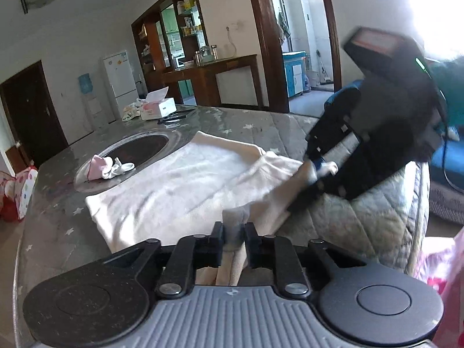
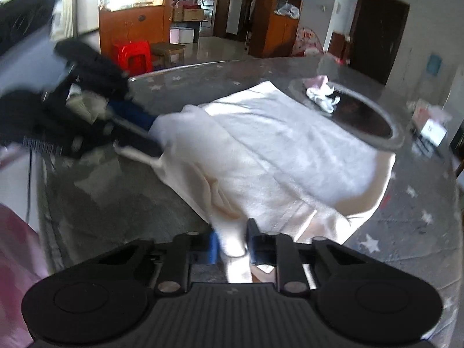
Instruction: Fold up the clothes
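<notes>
One cream garment (image 1: 174, 185) lies spread across the near half of the round worktop (image 1: 52, 220), its body flat and its near edge gathered toward the person. The left gripper (image 1: 234, 232) has its fingers (image 1: 218, 233) clamped on a bunched fold of that edge; the right gripper (image 2: 230, 240) has its fingers (image 2: 254, 240) clamped on a second fold of the same edge, further along. Judged from the task, two spaced holds on one edge allow the cloth to be lifted as a straight line and carried over the flat portion, which stays on the worktop as the base of the fold. Each wrist view also shows the opposite gripper, blurred, with cloth drawn up to its tips. Behind the garment, the recessed centre well (image 1: 136, 148) of the worktop holds a small heap of pink and white items (image 1: 111, 168); they appear to be socks, but their number cannot be determined. A tissue box (image 1: 158, 107) stands at the far rim, well apart from the work. Count: garments in hand, one; grippers engaged, two; tissue boxes, one.
</notes>
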`<state>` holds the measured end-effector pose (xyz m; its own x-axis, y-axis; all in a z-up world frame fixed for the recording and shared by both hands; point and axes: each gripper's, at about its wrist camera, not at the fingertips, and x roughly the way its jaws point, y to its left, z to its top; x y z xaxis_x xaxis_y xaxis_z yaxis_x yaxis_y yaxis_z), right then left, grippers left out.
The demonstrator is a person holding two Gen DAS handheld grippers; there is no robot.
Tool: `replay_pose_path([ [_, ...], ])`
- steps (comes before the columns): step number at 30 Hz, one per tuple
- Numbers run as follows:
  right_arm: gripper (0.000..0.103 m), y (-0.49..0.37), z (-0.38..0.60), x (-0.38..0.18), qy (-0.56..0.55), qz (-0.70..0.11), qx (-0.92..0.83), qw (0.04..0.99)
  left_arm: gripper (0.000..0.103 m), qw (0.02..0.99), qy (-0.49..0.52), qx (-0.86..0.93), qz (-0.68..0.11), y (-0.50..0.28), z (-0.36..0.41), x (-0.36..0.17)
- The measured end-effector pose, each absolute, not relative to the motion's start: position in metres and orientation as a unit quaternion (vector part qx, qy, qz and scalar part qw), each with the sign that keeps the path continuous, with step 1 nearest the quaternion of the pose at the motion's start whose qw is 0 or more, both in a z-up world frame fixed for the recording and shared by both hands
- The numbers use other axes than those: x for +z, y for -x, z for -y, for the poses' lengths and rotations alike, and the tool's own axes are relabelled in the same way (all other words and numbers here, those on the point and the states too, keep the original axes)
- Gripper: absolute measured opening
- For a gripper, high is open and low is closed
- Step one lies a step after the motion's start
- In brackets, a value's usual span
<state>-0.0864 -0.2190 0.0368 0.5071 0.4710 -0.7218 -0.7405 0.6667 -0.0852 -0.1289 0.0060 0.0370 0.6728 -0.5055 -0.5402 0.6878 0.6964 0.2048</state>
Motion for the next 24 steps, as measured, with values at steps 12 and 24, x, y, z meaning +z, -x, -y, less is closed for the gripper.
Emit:
replay_pose_path([
  [12,0.020,0.080,0.217,0.043,0.195,-0.351,0.356,0.844,0.047,0.893,-0.266,-0.288,-0.222,0.146,-0.016,0.007],
  [24,0.026,0.107,0.229,0.030,0.239,-0.315,0.349,0.850,0.012,0.894,-0.221,-0.305,-0.242,0.133,-0.036,0.010],
])
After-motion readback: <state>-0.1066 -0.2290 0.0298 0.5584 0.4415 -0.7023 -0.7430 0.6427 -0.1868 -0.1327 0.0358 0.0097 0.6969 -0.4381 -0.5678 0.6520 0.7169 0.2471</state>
